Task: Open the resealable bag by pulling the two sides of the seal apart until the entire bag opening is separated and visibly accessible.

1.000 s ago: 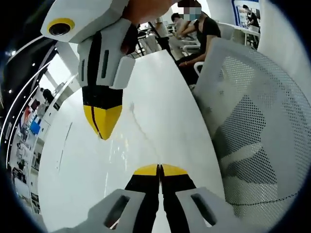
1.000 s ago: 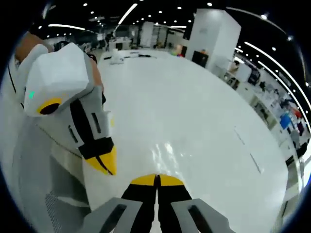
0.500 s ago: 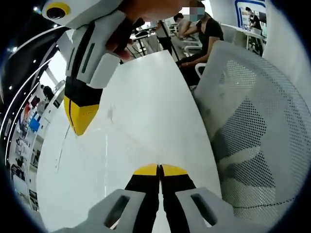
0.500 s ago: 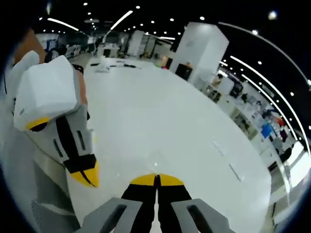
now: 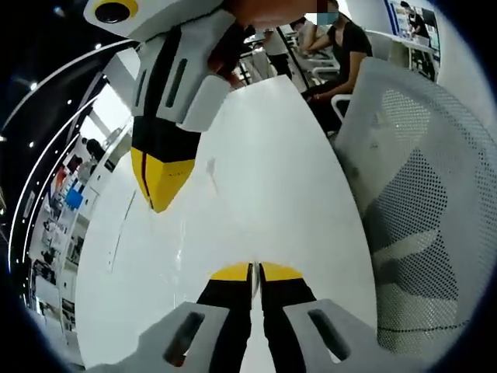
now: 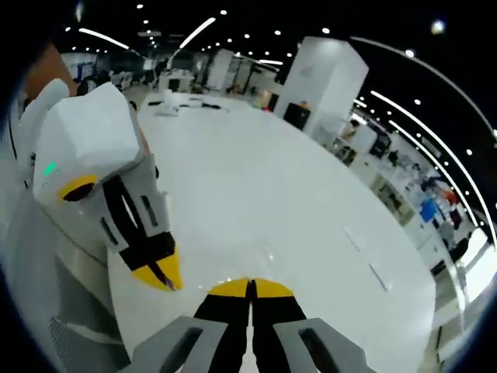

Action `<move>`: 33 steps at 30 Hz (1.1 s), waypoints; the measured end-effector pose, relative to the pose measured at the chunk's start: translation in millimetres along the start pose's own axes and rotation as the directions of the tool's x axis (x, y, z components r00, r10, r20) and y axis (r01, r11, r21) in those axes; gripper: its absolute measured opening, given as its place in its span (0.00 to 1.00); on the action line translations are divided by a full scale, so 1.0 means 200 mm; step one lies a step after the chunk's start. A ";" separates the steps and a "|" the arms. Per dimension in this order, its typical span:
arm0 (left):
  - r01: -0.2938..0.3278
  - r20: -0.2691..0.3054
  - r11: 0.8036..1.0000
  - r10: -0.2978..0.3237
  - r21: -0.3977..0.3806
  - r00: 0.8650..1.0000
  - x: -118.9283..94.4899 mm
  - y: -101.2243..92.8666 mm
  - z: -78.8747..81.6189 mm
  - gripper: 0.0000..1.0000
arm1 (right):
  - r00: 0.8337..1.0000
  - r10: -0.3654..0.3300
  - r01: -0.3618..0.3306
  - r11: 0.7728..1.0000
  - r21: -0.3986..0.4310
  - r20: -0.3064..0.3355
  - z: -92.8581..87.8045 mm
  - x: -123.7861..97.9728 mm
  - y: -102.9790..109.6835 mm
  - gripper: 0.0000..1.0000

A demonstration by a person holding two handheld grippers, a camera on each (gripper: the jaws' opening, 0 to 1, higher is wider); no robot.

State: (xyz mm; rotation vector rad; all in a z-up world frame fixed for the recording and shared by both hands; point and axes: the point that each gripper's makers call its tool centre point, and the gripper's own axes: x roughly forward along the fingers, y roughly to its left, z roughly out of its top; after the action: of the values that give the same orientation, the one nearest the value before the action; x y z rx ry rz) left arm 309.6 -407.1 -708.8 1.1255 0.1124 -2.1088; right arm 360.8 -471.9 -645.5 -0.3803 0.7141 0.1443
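Observation:
The resealable bag (image 5: 203, 227) is clear and hard to make out; faint creases and glints of it show over the white table between the two gripper tips. In the left gripper view my left gripper (image 5: 255, 269) is shut at the bottom, its jaws pressed together on the bag's edge. The right gripper (image 5: 156, 203) hangs from the upper left, shut, its yellow tip pointing down at the film. In the right gripper view my right gripper (image 6: 250, 284) is shut on the bag (image 6: 262, 258), and the left gripper (image 6: 168, 281) comes in close from the left, also shut.
A white table (image 5: 268, 132) lies under both grippers. A white mesh chair (image 5: 423, 194) stands right beside its edge. A person (image 5: 345, 47) sits at the far end. The right gripper view has a white pillar (image 6: 330, 70) behind the table (image 6: 256, 171).
In the left gripper view the right gripper swung out to the left, then came back toward the middle. In the right gripper view the left gripper's tip has drawn closer to my right jaws.

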 end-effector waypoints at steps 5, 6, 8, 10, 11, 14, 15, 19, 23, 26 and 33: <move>-0.054 -0.016 0.998 0.055 0.028 0.998 0.00 0.04 -0.02 0.05 | 1.000 -0.017 0.017 1.000 0.015 0.019 0.02 -0.01 -0.02 0.00; -0.060 -0.016 0.998 0.060 0.028 0.998 0.00 0.04 -0.02 0.06 | 1.000 -0.014 0.014 1.000 0.015 0.022 0.02 -0.01 -0.02 0.00; -0.071 -0.015 0.997 0.071 0.028 0.997 0.00 0.05 -0.02 0.08 | 1.000 -0.008 0.008 1.000 0.014 0.026 0.02 -0.01 -0.01 0.00; -0.078 -0.015 0.997 0.078 0.027 0.997 -0.01 0.06 -0.02 0.08 | 1.000 -0.005 0.005 1.000 0.013 0.027 0.02 -0.01 -0.01 0.00; -0.079 -0.015 0.997 0.080 0.027 0.997 -0.01 0.06 -0.02 0.08 | 1.000 -0.005 0.005 1.000 0.013 0.026 0.02 -0.01 -0.01 0.00; -0.088 -0.016 0.996 0.089 0.020 0.996 -0.01 0.08 -0.02 0.10 | 1.000 -0.008 0.008 1.000 0.001 0.023 0.02 -0.01 -0.01 0.00; -0.094 -0.016 0.995 0.094 0.019 0.995 -0.01 0.08 -0.02 0.10 | 1.000 -0.004 0.004 1.000 -0.001 0.020 0.01 -0.01 0.00 0.00; -0.131 -0.018 0.991 0.131 0.013 0.991 -0.01 0.13 -0.02 0.10 | 1.000 0.013 -0.013 1.000 -0.011 -0.002 -0.02 0.01 0.02 0.00; -0.138 -0.005 0.990 0.138 0.010 0.990 -0.02 0.13 -0.01 0.10 | 1.000 0.010 -0.011 1.000 -0.020 -0.008 -0.03 0.01 0.02 0.00; -0.153 0.009 0.988 0.152 0.014 0.988 -0.02 0.14 0.01 0.10 | 1.000 0.003 -0.003 0.999 -0.044 -0.009 -0.05 0.02 0.00 0.00; -0.170 0.027 0.985 0.171 -0.039 0.985 -0.04 0.16 0.02 0.13 | 1.000 -0.005 0.004 0.997 -0.077 -0.017 -0.07 0.04 -0.02 0.00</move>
State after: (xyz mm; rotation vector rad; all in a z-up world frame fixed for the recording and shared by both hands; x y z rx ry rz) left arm 329.5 -427.4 -691.8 1.0438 0.0382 -1.9636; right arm 359.3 -482.0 -659.9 -0.4577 0.7259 0.1650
